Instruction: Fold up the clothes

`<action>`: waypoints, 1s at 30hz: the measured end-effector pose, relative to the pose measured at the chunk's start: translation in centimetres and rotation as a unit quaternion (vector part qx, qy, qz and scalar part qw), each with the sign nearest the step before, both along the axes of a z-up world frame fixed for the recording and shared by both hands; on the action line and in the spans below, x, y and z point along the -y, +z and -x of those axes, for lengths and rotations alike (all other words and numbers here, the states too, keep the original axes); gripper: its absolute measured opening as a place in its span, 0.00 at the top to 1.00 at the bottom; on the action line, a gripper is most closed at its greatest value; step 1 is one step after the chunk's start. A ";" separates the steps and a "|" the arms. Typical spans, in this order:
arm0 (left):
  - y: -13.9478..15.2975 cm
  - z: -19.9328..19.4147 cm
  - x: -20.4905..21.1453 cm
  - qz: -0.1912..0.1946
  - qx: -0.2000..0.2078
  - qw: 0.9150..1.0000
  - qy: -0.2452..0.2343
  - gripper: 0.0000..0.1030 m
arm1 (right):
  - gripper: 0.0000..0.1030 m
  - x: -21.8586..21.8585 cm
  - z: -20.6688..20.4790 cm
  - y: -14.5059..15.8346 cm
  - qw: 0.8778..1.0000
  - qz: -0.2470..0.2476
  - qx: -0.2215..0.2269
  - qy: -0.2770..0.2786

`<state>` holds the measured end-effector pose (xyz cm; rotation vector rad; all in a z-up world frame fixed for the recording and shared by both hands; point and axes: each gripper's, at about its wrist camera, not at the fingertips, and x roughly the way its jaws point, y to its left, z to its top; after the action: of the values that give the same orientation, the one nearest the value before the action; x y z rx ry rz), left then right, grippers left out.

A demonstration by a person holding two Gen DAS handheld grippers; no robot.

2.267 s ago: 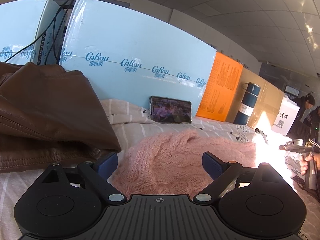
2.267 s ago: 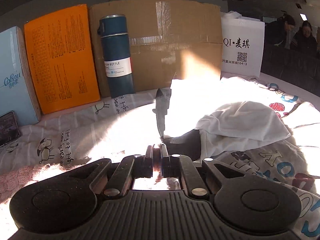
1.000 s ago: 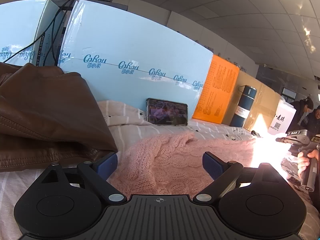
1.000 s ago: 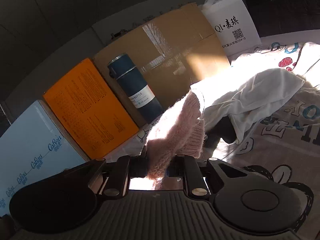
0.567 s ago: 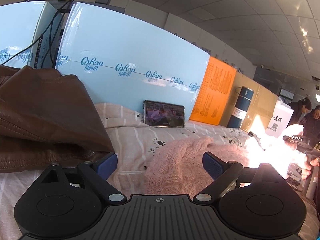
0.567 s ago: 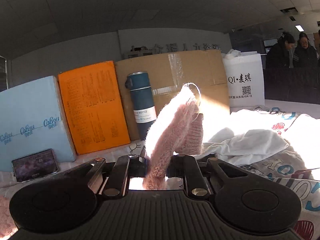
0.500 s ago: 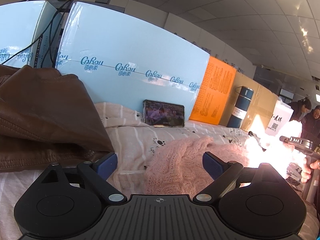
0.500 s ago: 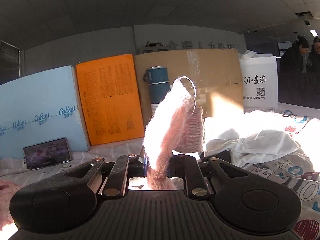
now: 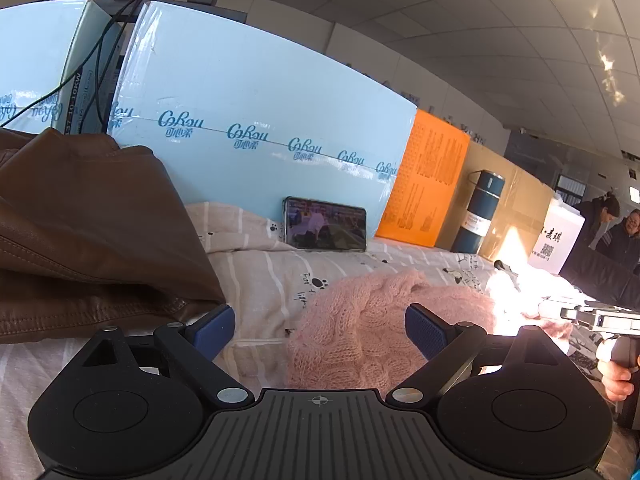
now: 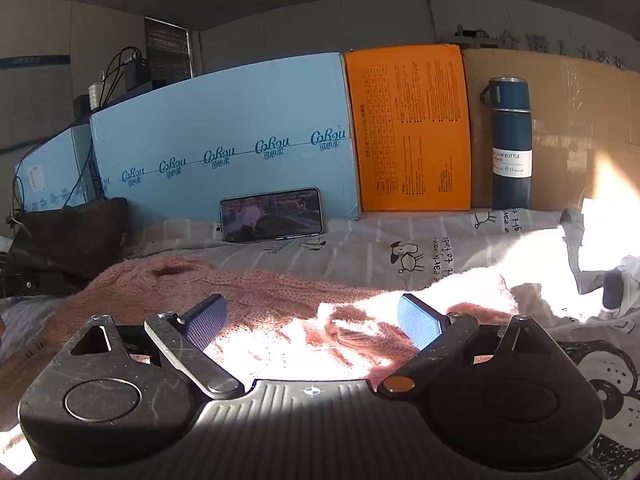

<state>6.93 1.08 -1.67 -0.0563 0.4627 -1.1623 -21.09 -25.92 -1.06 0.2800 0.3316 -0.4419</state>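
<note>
The pink knit sweater [image 10: 248, 292], rumpled on the bedsheet [image 10: 360, 248] at 12 o'clock of both wide-open, empty hand-held grippers [image 9: 320, 326] [image 10: 310, 318], looks soft, light and stretchy; pinch a thick hem or cuff.

Our left gripper [image 9: 319, 326] is matte black with a ribbed body, round side discs, silver pivot screws and blue textured pads [image 9: 424, 330]. Our right gripper [image 10: 311, 322] matches, though scuffed, with one orange screw [image 10: 397, 382].
</note>
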 end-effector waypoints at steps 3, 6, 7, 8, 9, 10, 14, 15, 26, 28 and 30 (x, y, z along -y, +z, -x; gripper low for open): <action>0.0 0.0 0.0 -0.001 0.000 1.000 -0.001 0.09 | 0.10 0.0 -0.4 -0.8 0.999 -0.029 -0.021 0.009; 0.0 0.0 0.0 -0.002 0.000 1.000 -0.001 0.09 | 0.09 -0.4 -0.9 -1.5 0.998 -0.032 -0.048 0.021; 0.0 0.0 0.0 -0.003 0.000 1.000 -0.001 0.09 | 0.07 -0.6 -1.2 -1.6 0.998 -0.027 -0.058 0.025; -0.1 0.0 0.1 -0.003 0.000 1.000 -0.001 0.09 | 0.07 -0.6 -1.4 -1.7 0.997 -0.024 -0.063 0.028; -0.1 0.0 0.1 -0.003 0.000 1.000 -0.001 0.09 | 0.06 -0.6 -1.0 -1.5 0.998 -0.025 -0.051 0.025; -0.1 0.0 0.1 -0.003 0.000 1.000 -0.002 0.09 | 0.06 -0.6 -0.7 -1.3 0.999 -0.026 -0.039 0.023; 0.0 0.1 0.1 -0.003 -0.001 1.000 -0.003 0.09 | 0.06 -0.4 0.7 -0.5 0.999 -0.031 0.010 0.013; 0.0 0.1 0.1 -0.003 -0.001 1.000 -0.004 0.08 | 0.06 -0.3 1.1 -0.3 0.999 -0.033 0.028 0.005; -0.1 0.3 0.2 -0.008 0.001 1.000 -0.012 0.08 | 0.05 6.4 6.0 -2.0 0.947 -0.146 0.045 -0.281; -0.1 0.4 0.3 -0.010 0.002 1.000 -0.013 0.08 | 0.05 7.6 5.8 -2.8 0.944 -0.193 0.051 -0.261; -0.1 0.4 0.3 -0.012 0.002 1.000 -0.014 0.08 | 0.05 7.8 4.8 -3.3 0.946 -0.208 0.047 -0.245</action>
<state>6.54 0.75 -1.82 -0.0267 0.4746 -1.1849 -25.87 -33.72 -4.32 0.8036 0.2560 -0.8474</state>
